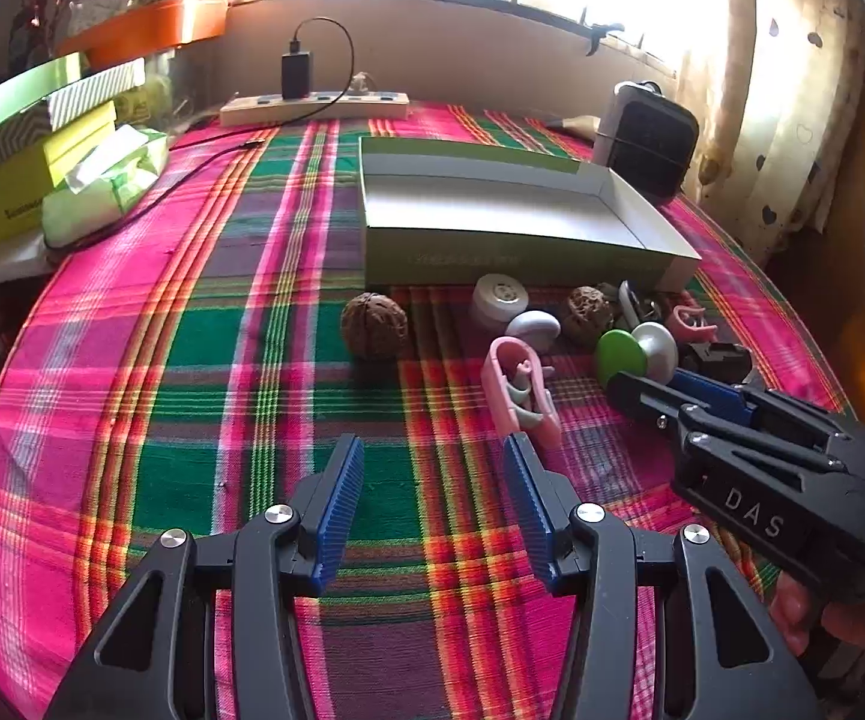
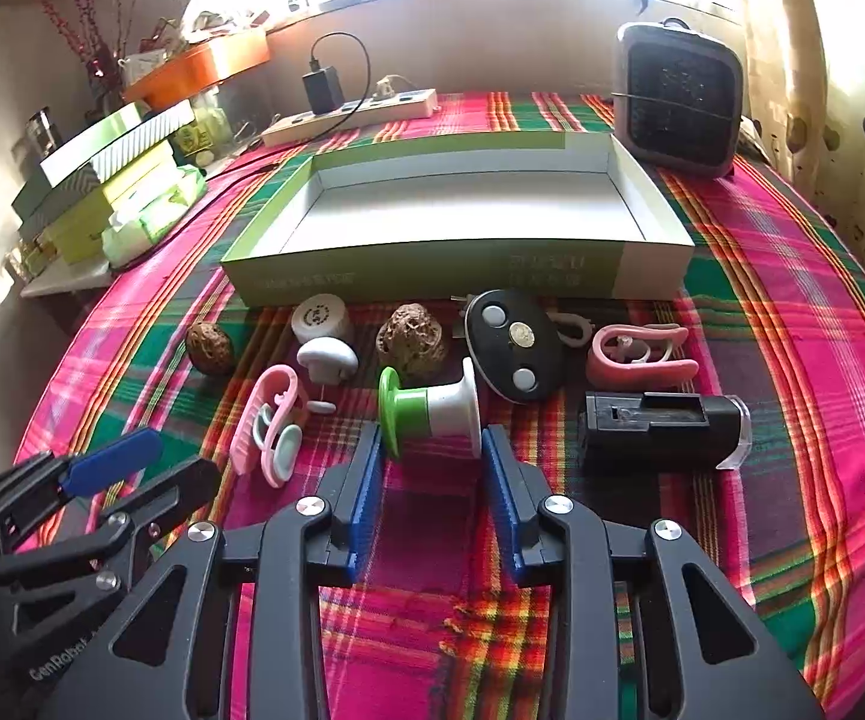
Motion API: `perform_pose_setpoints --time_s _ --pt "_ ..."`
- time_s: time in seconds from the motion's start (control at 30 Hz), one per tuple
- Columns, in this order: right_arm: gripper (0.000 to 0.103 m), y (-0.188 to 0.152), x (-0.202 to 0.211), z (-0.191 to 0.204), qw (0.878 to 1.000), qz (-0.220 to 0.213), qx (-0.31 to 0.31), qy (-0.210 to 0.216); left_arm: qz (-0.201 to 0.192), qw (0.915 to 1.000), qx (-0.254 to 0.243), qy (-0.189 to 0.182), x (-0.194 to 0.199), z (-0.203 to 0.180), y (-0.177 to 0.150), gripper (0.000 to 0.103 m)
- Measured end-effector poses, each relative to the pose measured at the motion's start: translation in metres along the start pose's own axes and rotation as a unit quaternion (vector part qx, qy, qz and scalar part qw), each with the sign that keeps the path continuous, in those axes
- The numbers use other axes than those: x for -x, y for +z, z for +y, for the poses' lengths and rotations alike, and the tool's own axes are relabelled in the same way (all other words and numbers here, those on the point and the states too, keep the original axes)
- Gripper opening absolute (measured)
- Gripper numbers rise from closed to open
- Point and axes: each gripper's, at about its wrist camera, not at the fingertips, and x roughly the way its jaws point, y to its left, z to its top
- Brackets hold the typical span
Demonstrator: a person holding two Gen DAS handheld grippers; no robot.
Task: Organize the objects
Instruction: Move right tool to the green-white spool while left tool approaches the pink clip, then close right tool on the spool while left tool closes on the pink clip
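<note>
In the right wrist view the right tool (image 2: 432, 438) sits at lower centre, its blue pads on either side of a green-and-white spool (image 2: 429, 405); whether they press its flanges or only flank them is hard to tell. The spool lies on its side on the plaid-covered desk (image 2: 792, 324). Right of it lies a black case (image 2: 660, 429), its clear end cut pale by glare. Above are a black oval piece (image 2: 513, 354), two walnuts (image 2: 411, 339), a white cap (image 2: 319, 317) and pink clips (image 2: 642, 357), all just below the open box (image 2: 462, 210), which sits mid-frame. The window is blown out white.

In the left wrist view the left tool (image 1: 435, 450) is spread over bare cloth at bottom centre, a pink clip (image 1: 519, 390) just above its right pad. The right tool's tips are hidden behind the spool.
</note>
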Motion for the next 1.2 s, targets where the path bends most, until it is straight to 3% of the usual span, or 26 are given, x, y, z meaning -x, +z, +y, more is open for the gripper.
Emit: perform_pose_setpoints --time_s 0.53,0.97,1.2 --pt "0.034 -0.01 0.013 -0.011 1.0 -0.006 0.03 -0.007 0.021 0.9991 -0.016 -0.033 -0.013 -0.022 0.017 0.047" --pt "0.034 -0.012 0.009 -0.014 0.999 0.002 0.041 0.001 0.038 0.9989 -0.013 -0.024 -0.029 -0.026 0.025 0.047" --pt "0.034 -0.01 0.009 -0.016 0.999 0.006 0.036 0.007 0.041 0.9989 -0.014 -0.017 -0.032 -0.025 0.03 0.042"
